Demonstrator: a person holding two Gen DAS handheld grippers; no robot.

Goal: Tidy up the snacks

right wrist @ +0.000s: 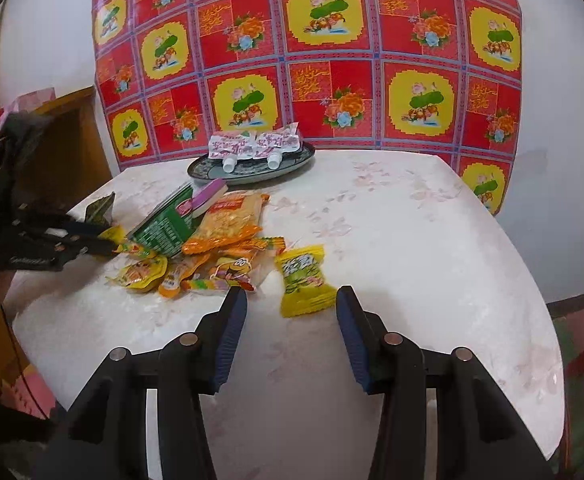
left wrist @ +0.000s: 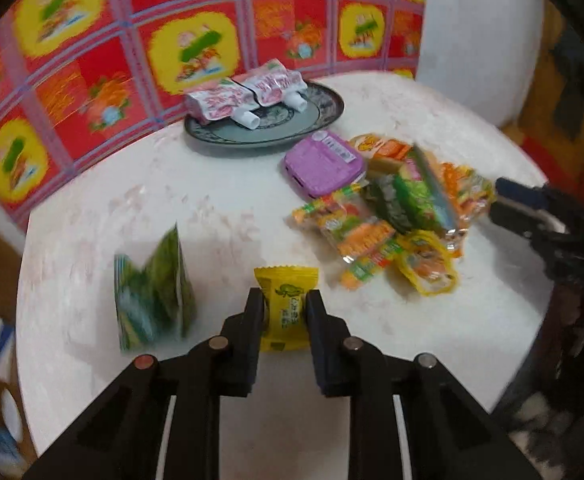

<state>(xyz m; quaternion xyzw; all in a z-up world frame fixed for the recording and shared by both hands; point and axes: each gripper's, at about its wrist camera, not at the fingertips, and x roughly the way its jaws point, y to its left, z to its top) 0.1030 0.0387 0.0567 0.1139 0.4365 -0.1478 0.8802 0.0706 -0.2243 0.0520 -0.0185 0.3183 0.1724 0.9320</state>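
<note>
My left gripper is shut on a yellow snack packet and holds it over the white table; it also shows at the left of the right wrist view. My right gripper is open, with a yellow-green candy packet lying on the table between and just beyond its fingers. A pile of orange, yellow and green snacks lies mid-table with a purple box. Two pink-white spout pouches lie on a dark plate at the back.
A green packet stands upright left of my left gripper. A red and yellow patterned cloth hangs behind the table. A wooden cabinet stands at the left. The table's edges curve close on both sides.
</note>
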